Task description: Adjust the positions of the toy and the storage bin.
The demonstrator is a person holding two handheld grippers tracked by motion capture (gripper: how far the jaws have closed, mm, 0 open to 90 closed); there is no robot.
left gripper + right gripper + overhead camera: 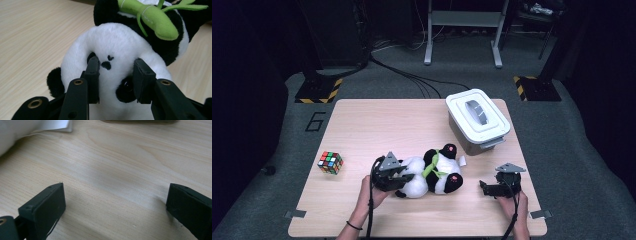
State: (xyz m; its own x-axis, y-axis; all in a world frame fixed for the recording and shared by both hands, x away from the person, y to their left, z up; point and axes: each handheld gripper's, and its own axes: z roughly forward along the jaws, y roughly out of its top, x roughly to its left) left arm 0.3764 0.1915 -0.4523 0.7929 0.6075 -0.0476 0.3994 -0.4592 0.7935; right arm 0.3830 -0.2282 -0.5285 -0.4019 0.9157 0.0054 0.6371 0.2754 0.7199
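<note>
A black-and-white panda plush (434,175) with a green bamboo sprig (430,169) lies on its side on the wooden table (377,125), near the front middle. My left gripper (403,181) comes at it from the left and is shut on its white head. In the left gripper view, the panda's head (117,50) bulges between the two black pads (93,75), which press into the fur on either side of the face, and my left gripper (117,76) holds it there. My right gripper (485,188) rests to the panda's right, open, with bare wood between its jaws (115,202).
A white lidded box (477,120) with a grey handle stands at the back right of the table. A colourful puzzle cube (330,162) sits near the left edge. The panda's white tag (53,126) shows at the top left of the right gripper view.
</note>
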